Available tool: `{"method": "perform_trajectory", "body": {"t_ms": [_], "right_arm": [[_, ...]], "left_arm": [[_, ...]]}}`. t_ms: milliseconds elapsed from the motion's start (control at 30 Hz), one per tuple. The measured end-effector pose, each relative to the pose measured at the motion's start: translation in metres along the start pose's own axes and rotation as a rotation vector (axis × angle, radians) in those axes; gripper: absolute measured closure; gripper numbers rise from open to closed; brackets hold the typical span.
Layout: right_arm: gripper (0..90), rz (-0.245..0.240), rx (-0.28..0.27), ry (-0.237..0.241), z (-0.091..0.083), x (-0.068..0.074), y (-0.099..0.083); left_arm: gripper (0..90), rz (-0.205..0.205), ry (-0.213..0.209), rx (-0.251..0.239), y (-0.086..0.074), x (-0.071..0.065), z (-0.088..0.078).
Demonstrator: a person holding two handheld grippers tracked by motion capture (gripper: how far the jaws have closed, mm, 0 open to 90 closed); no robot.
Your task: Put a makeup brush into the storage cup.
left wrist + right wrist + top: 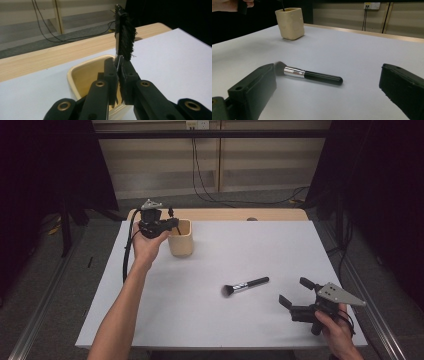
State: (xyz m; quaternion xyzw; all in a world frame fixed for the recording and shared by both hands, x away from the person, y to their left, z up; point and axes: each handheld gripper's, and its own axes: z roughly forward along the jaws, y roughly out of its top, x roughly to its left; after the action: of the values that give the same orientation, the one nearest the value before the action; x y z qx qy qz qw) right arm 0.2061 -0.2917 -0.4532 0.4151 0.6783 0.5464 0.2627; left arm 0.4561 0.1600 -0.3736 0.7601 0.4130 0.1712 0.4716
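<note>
A cream square cup (182, 241) stands at the table's back left. My left gripper (170, 223) hovers at its rim, shut on a small flat brush (125, 37) whose black bristles stick up above the jaws. In the left gripper view the cup's opening (85, 73) lies right under the left gripper (119, 72). A makeup brush (245, 285) with a black handle and silver ferrule lies flat near the table's middle. My right gripper (294, 291) is open at the front right, a short way from that brush. In the right gripper view the makeup brush (312, 75) lies ahead between the spread jaws of the right gripper (328, 86).
The white tabletop (260, 245) has a wooden strip (225, 214) along its far edge. Cables (215, 195) run over the floor behind it. Dark curtains hang at both sides. In the right gripper view the cup (290, 23) stands far off with the other hand (232, 5) above it.
</note>
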Motion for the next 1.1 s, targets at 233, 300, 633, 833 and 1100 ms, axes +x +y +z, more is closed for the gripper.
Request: {"method": "perform_trajectory", "body": {"t_ms": [233,300,633,833,1100], "right_arm": [[0.2,0.0,0.0,0.003,0.0,0.0,0.0],[0.1,0.005,-0.001,0.005,0.0,0.0,0.0],[0.1,0.008,0.0,0.012,0.0,0.0,0.0],[0.1,0.017,0.004,0.017,0.001,0.001,0.0],[0.1,0.015,0.001,0.016,0.001,0.0,0.0]], "left_arm": [[82.1,-0.024,-0.001,0.012,-0.004,0.0,0.003],[76.2,-0.007,0.015,0.017,-0.005,-0.001,0.003],[43.0,-0.004,0.053,-0.009,-0.006,0.005,-0.004],[27.9,-0.005,0.071,-0.017,-0.01,0.004,-0.003],[10.2,-0.022,0.065,-0.055,-0.013,0.001,-0.005]]}}
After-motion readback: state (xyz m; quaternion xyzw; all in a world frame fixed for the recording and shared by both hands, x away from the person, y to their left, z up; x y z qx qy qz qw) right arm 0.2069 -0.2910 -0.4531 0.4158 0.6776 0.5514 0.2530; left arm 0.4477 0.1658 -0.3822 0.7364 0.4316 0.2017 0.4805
